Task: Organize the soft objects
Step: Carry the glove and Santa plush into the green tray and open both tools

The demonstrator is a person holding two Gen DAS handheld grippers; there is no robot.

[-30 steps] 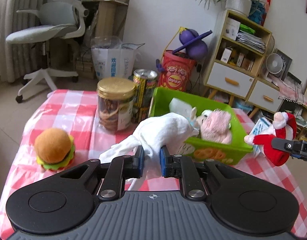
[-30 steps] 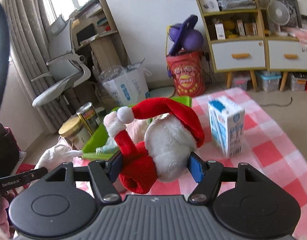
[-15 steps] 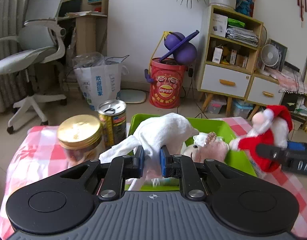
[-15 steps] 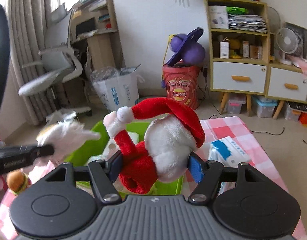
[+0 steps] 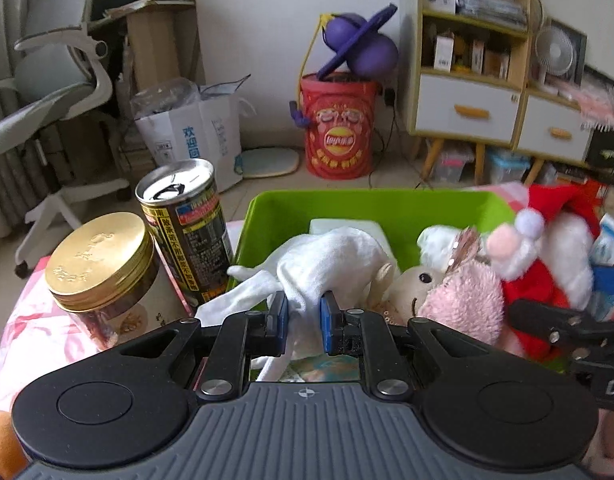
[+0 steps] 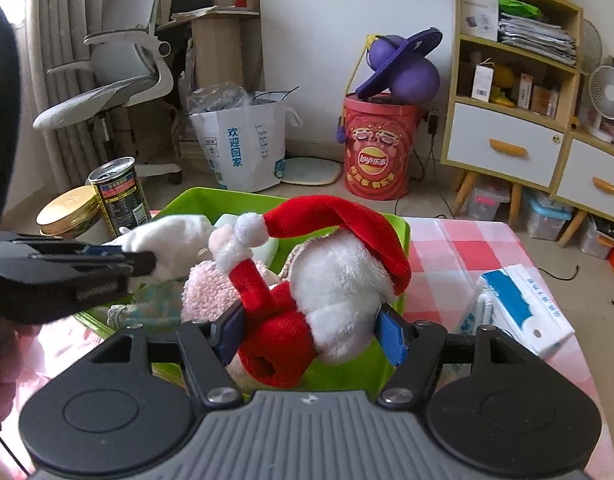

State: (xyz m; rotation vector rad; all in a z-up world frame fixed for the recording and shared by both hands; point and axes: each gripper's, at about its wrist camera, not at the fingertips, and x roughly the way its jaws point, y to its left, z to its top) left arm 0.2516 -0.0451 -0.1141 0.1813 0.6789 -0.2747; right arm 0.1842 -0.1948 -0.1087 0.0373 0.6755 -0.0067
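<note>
In green bin point(image 5: 371, 208): pink plush point(image 5: 459, 300), possibly white pad point(image 5: 347, 226).

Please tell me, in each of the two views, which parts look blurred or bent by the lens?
Left wrist view: the Santa and the room's far right edge are smeared by motion, while the can and white toy are sharp. Right wrist view: mostly sharp, the drawer handle slightly smeared. In both views the fisheye bends straight lines near the borders, such as the shelf.

Each hand-held gripper point(image 5: 303, 316) has black arms, blue pads, silver screws, ribbed grey body
</note>
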